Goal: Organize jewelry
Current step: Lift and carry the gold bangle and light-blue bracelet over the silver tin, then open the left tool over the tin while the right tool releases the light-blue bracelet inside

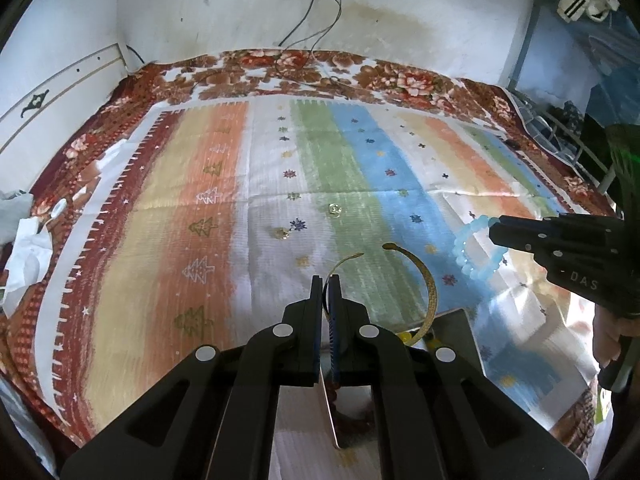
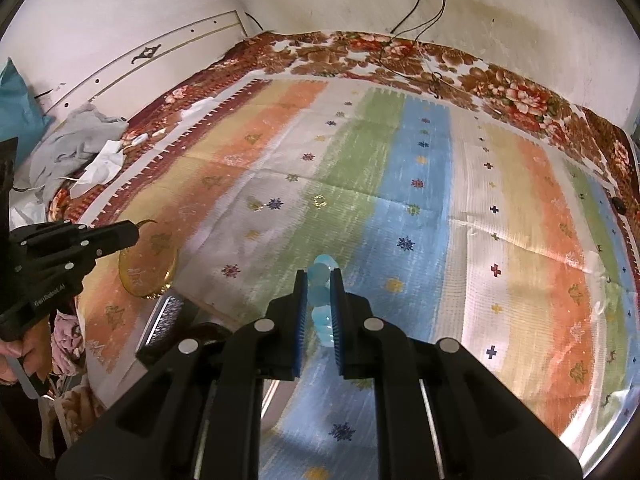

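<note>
Striped cloth [image 1: 224,184] over a floral blanket, white wall behind. Left gripper [image 1: 327,280] clamped shut on gold bangle [image 1: 428,280], lower centre, lifted clear so it hangs free. Right gripper [image 2: 320,276] pinched on blue bead bracelet [image 2: 322,312]. Two small gold pieces [image 1: 334,209] lie mid-cloth, type unclear. Tray [image 1: 456,320] below mostly hidden, contents cut off

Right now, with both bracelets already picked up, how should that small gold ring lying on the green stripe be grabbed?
The gold ring lies flat on the cloth, so its sides give little to pinch. Come straight down from above and close across the band's outer edges. Nothing lies close beside it; the gold earring sits apart.
</note>
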Tool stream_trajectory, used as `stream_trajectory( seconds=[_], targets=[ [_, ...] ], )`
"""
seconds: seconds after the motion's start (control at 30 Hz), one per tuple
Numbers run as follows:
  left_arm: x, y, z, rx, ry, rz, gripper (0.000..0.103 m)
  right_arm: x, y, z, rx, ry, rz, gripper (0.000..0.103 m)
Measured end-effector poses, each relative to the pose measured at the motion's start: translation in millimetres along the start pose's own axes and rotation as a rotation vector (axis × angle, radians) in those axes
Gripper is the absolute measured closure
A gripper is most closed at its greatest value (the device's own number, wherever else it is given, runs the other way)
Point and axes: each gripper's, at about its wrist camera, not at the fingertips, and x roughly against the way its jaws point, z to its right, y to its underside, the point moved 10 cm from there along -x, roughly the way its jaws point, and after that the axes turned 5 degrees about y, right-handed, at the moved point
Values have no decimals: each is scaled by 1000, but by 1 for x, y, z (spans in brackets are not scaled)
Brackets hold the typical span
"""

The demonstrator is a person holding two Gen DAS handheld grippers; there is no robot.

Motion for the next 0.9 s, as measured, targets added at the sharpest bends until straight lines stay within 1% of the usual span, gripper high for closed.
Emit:
stream_trajectory(
  seconds=[0.27,0.5,0.77,0.9],
  targets=[
    [11,7,9,-9,13,7,100,23,4,-19,0,-56,18,90],
    [17,18,16,-13,22,4,100,37,10,-37,16,-87,20,90],
    [13,35,22,-10,27,-16,100,42,24,-62,61,-113,6,90],
    [8,40,23,-5,29,-29,100,39,30,-66,67,-113,-7,90]
  ],
)
